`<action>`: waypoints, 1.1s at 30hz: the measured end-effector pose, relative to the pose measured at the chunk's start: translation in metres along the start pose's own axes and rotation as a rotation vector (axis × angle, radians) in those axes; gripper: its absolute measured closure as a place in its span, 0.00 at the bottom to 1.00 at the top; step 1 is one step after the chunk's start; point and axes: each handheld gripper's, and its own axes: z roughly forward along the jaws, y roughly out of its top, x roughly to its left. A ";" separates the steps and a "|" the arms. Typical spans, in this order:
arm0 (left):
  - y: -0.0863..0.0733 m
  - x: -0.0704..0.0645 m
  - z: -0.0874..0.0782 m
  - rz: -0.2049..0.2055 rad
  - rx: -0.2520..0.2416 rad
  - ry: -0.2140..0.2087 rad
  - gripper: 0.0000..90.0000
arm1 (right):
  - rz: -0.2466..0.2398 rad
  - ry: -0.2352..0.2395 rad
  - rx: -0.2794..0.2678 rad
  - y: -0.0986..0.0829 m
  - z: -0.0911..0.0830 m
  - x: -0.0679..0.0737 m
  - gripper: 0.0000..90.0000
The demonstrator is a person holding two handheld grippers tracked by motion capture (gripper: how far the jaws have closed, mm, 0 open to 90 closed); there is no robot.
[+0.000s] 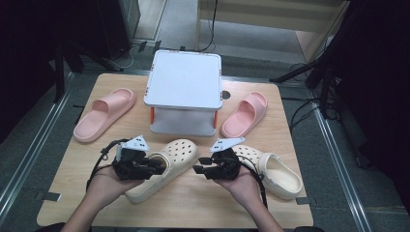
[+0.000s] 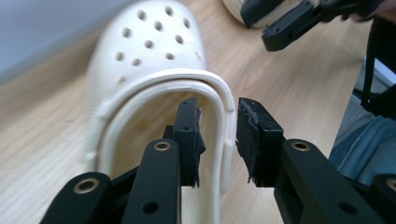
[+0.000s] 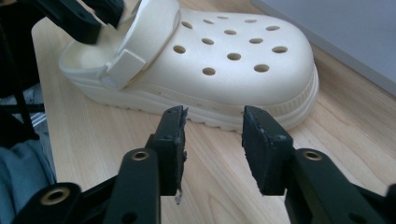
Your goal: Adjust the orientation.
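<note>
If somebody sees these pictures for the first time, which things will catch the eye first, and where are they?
First comes the cream clog at the front middle of the wooden table, with the left gripper straddling the rim of its opening, jaws open. The right gripper, also open, points at the side of this clog without touching it. Behind, a white box-shaped stand sits between two pink slides, and a second cream clog lies at the front right.
</note>
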 end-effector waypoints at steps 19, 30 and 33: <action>-0.024 0.070 0.006 -0.135 0.083 0.076 0.99 | -0.031 0.015 0.084 0.009 0.042 0.021 1.00; -0.030 0.068 0.008 -0.177 0.042 0.051 0.99 | -0.048 -0.004 0.079 0.010 0.052 0.016 1.00; -0.032 0.065 0.007 -0.185 0.035 0.047 1.00 | -0.044 -0.005 0.079 0.012 0.052 0.014 1.00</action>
